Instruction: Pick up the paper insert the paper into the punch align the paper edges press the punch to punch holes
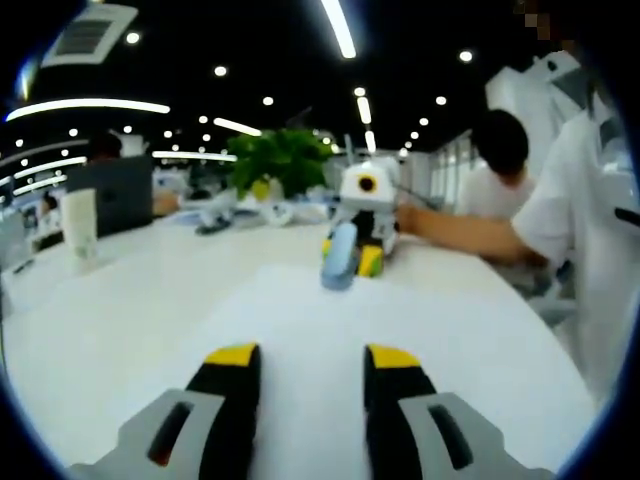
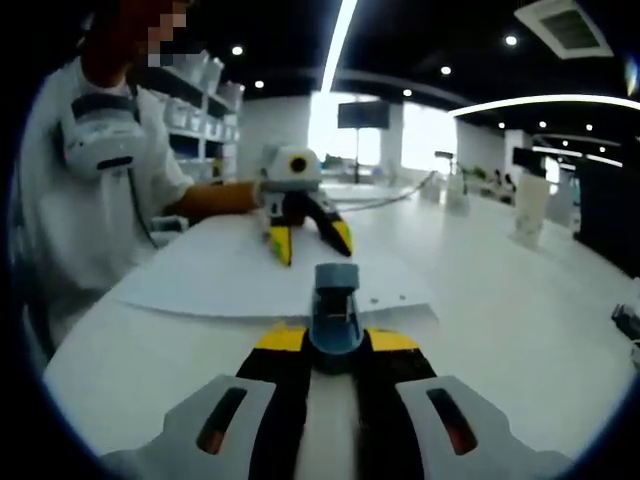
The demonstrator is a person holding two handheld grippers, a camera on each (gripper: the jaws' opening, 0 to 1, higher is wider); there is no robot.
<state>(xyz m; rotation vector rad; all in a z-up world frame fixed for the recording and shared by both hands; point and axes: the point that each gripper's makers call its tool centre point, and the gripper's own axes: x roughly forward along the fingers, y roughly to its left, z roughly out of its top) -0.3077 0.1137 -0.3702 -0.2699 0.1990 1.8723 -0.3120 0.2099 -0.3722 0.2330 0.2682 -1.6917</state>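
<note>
1. Paper sheet [image 2: 255, 280], white, is laid flat on the white table [image 2: 520, 320]; small punched holes are seen along its near edge at 3 o'clock of the punch.
2. Hole punch [image 2: 334, 312], blue-grey, is seated on the sheet's near edge and is clamped between the yellow-tipped jaws of the right gripper [image 2: 334, 342]. In the left gripper view the same punch [image 1: 340, 256] is seen at 12 o'clock, held by the right gripper [image 1: 356, 258].
3. Left gripper [image 1: 314, 358] is held above the sheet [image 1: 300, 330] with its jaws parted and nothing between them. In the right gripper view it [image 2: 310, 240] is seen at 11 o'clock with its tips on or just over the far part of the sheet.
4. Potted plant [image 1: 282, 160], laptop [image 1: 110, 195] and white cup [image 1: 80, 225] are ranged along the far side of the table [image 1: 120, 300].
5. Person in white [image 2: 90, 190] is stationed at the table edge.
</note>
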